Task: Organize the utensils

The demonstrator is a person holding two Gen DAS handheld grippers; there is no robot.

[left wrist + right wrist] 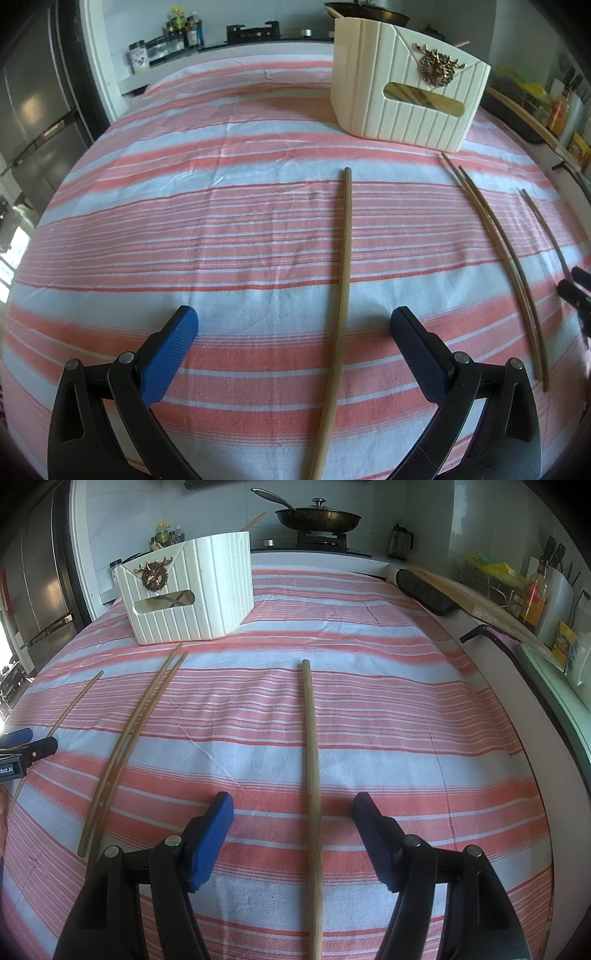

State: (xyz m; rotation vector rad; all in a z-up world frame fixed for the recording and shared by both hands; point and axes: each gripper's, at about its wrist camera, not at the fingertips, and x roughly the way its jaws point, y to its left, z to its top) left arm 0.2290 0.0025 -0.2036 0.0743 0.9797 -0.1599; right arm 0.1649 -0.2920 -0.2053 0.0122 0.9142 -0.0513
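A cream ribbed utensil holder (pixel 406 96) (pixel 192 598) with a gold deer ornament stands at the back of the striped cloth; chopsticks show through its window. My left gripper (pixel 294 317) is open, low over the cloth, with one wooden chopstick (pixel 343 277) lying between its blue pads, untouched. A pair of chopsticks (pixel 498 251) (pixel 136 731) lies side by side between the two grippers. My right gripper (pixel 292 801) is open too, straddling another single chopstick (pixel 312 775) without pressing on it. Each gripper's tip shows at the edge of the other's view.
The red-and-white striped cloth (pixel 184 221) covers the counter. Behind it are a pan on a stove (pixel 317 518), spice jars (pixel 173 37) and a fridge (pixel 33 110). A wooden board (pixel 480 598) and bottles (pixel 533 598) line the right edge.
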